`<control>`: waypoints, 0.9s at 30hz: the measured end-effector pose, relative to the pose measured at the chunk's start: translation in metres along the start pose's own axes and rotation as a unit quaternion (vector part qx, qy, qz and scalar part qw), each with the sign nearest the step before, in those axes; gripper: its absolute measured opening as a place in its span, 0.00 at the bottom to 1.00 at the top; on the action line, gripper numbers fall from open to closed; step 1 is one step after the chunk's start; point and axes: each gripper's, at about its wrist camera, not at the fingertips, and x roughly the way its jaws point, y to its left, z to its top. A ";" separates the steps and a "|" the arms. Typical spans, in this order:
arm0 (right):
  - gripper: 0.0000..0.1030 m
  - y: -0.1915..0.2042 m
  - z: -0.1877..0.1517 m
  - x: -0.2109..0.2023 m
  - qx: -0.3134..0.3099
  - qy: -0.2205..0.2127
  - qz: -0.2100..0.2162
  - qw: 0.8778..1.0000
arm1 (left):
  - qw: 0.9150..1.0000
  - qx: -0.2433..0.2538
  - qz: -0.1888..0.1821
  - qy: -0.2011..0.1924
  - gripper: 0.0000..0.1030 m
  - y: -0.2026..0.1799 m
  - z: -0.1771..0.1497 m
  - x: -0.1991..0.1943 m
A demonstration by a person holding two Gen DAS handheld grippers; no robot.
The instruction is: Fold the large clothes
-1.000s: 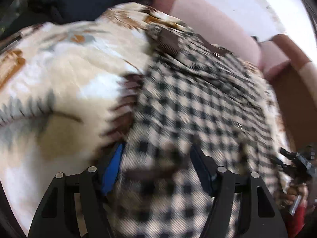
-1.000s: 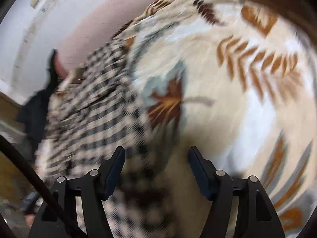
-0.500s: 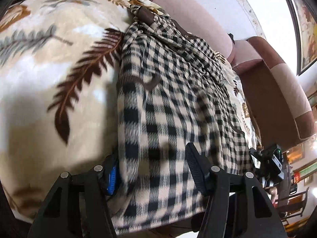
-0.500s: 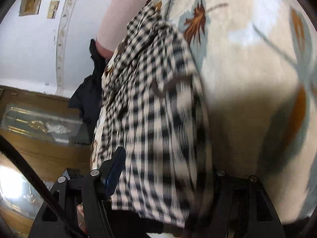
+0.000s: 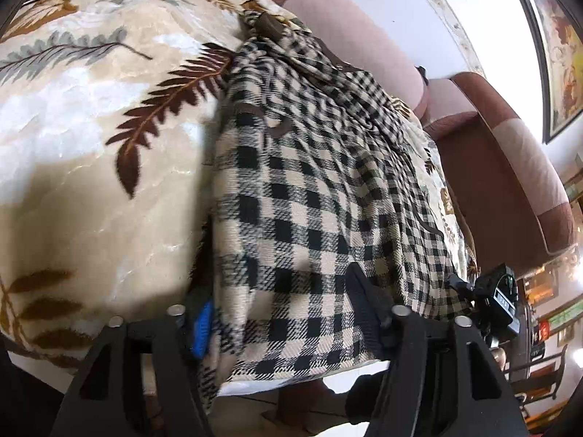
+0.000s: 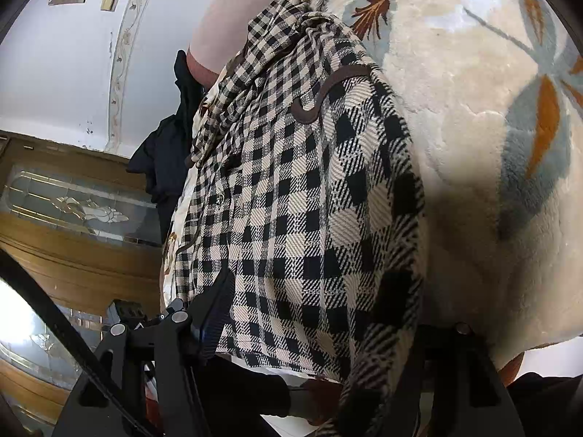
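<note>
Since half a second ago both views have sharpened and the shirt (image 5: 309,196) hem has hardly shifted. Left gripper (image 5: 280,313): jaws wide apart, straddling the hem at the near edge of the blanket (image 5: 91,145), cloth draped over the blue-padded finger. Right gripper (image 6: 313,331): jaws wide apart, hem between them, one finger buried under cloth. Shirt: checked, lying flat on the blanket, brown collar at the far end. Beyond: sofa (image 5: 510,167) backrest, white wall.

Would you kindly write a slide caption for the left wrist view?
Left gripper open around the hem of a checked coat lying on a leaf-print blanket.
</note>
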 end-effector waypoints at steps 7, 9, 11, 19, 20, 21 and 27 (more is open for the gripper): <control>0.60 0.018 -0.014 0.004 -0.044 -0.009 -0.042 0.998 | 0.995 0.073 0.061 -0.003 0.70 -0.025 -0.007 0.009; 0.46 0.020 -0.017 0.004 -0.053 -0.016 -0.062 0.997 | 0.991 0.081 0.111 -0.003 0.40 -0.027 -0.007 0.009; 0.25 0.018 -0.018 0.003 -0.052 -0.021 -0.081 0.995 | 0.988 0.076 0.135 0.001 0.11 -0.022 -0.002 0.006; 0.06 0.017 -0.023 -0.041 -0.024 -0.059 -0.024 0.998 | 0.997 0.012 0.074 -0.023 0.05 -0.010 -0.002 -0.052; 0.05 0.014 -0.027 -0.047 -0.017 -0.059 -0.016 0.998 | 0.997 0.008 0.069 -0.023 0.05 -0.010 -0.004 -0.055; 0.05 0.010 -0.032 -0.055 -0.011 -0.057 -0.006 0.998 | 0.998 0.006 0.062 -0.021 0.05 -0.010 -0.011 -0.062; 0.05 -0.004 -0.071 -0.076 -0.001 -0.034 -0.002 0.999 | 0.998 0.002 0.059 -0.004 0.05 -0.014 -0.051 -0.076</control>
